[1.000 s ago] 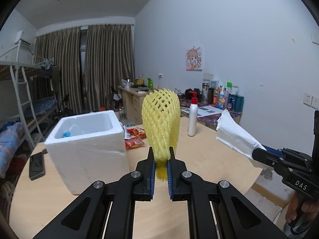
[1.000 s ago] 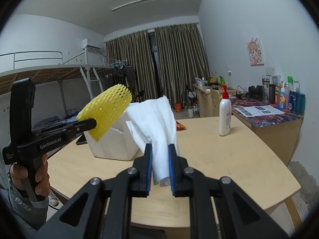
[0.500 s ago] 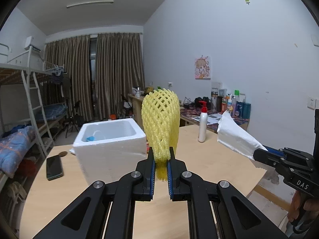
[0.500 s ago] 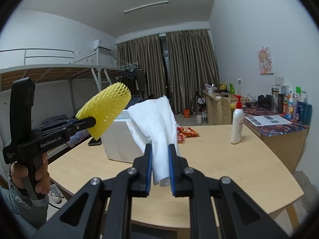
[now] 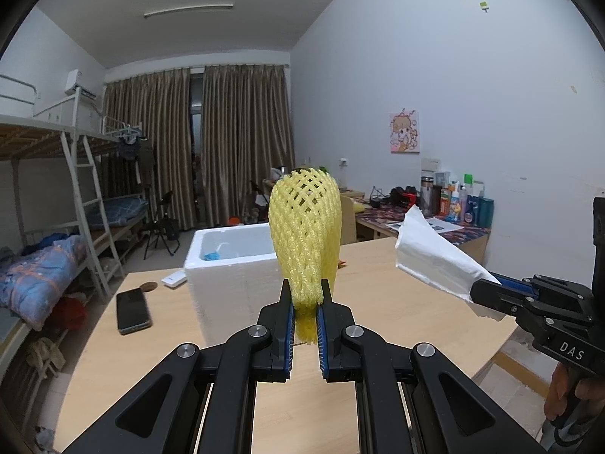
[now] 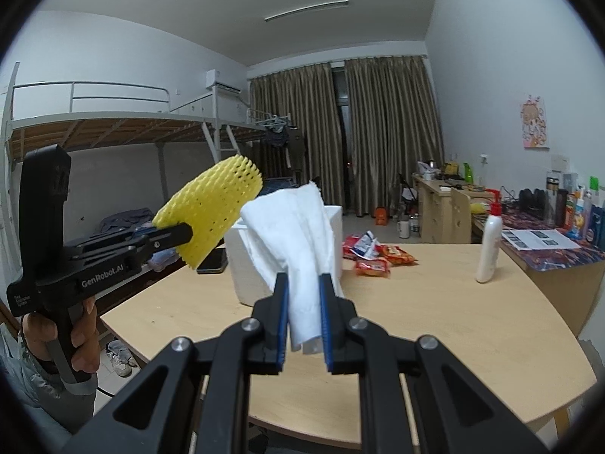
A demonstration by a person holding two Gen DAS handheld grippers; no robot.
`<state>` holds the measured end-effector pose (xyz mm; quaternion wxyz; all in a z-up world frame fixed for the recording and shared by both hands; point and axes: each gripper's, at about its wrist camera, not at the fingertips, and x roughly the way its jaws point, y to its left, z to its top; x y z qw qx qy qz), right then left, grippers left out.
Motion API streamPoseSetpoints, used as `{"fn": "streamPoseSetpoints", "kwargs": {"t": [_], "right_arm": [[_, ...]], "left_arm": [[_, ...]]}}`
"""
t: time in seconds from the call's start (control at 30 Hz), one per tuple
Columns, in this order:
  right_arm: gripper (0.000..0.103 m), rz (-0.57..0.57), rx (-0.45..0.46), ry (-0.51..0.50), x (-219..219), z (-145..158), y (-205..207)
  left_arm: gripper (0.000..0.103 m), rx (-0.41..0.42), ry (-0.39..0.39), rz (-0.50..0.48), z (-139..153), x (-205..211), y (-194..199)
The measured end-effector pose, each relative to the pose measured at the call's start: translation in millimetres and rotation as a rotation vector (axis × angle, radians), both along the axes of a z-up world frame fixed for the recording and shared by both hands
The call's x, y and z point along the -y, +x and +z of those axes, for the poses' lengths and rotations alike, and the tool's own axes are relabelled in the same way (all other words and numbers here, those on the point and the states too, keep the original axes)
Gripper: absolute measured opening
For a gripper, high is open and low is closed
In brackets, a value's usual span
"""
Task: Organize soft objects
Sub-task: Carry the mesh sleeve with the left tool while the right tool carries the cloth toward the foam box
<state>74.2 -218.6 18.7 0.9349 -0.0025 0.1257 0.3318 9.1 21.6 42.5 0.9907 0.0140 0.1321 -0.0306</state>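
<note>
On your left, your left gripper [image 5: 304, 312] was clamped on the lower end of the yellow foam net [image 5: 304, 234], which stood upright above the jaws, well clear of the wooden table [image 5: 382, 295]. Just behind it on the table sat the white foam box [image 5: 230, 265], open-topped, with something blue lying inside; I could not tell what it was. To the right, your right gripper [image 6: 304, 316] was pinched on the folded white cloth [image 6: 298, 234], also held up in the air, near the box but not over it. So, judging by this, both soft items were picked up and neither had gone into the box: the carrying part was under way, and both drops were left to do. The snack packets [image 6: 372, 255] beside the box lay untouched.
</note>
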Motion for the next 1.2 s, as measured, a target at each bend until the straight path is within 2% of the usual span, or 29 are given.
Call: {"fn": "streamPoseSetpoints", "kwargs": {"t": [0.53, 1.2], "right_arm": [[0.018, 0.084, -0.011, -0.012, -31, -4, 11], [0.018, 0.104, -0.014, -0.005, -41, 6, 41]], "left_arm": [[0.011, 0.001, -0.009, 0.081, -3, -33, -8], [0.011, -0.003, 0.002, 0.1, 8, -44, 19]]}}
